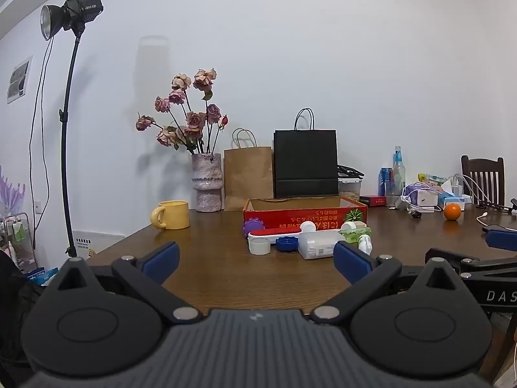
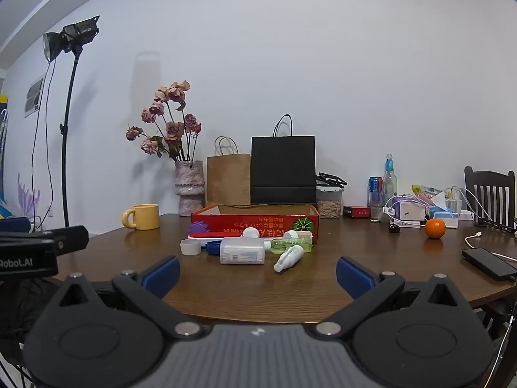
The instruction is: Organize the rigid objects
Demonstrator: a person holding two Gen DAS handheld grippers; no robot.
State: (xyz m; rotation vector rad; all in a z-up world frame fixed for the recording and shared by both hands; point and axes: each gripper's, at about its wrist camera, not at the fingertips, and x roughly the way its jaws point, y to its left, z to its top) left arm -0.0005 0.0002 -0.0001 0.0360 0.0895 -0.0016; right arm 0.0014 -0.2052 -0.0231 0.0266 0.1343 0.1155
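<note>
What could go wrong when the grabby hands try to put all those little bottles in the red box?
1. The small white spray bottle lies on its side; it could roll away when nudged.
2. The clear box, green bottle and caps are crowded together, so the open right gripper might bump neighbours.
3. The red box sits right behind the pile; a push could shove things against it.

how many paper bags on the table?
2. A brown paper bag stands right of the vase; a black paper bag stands beside it, behind the red box. None seem hidden.
</note>
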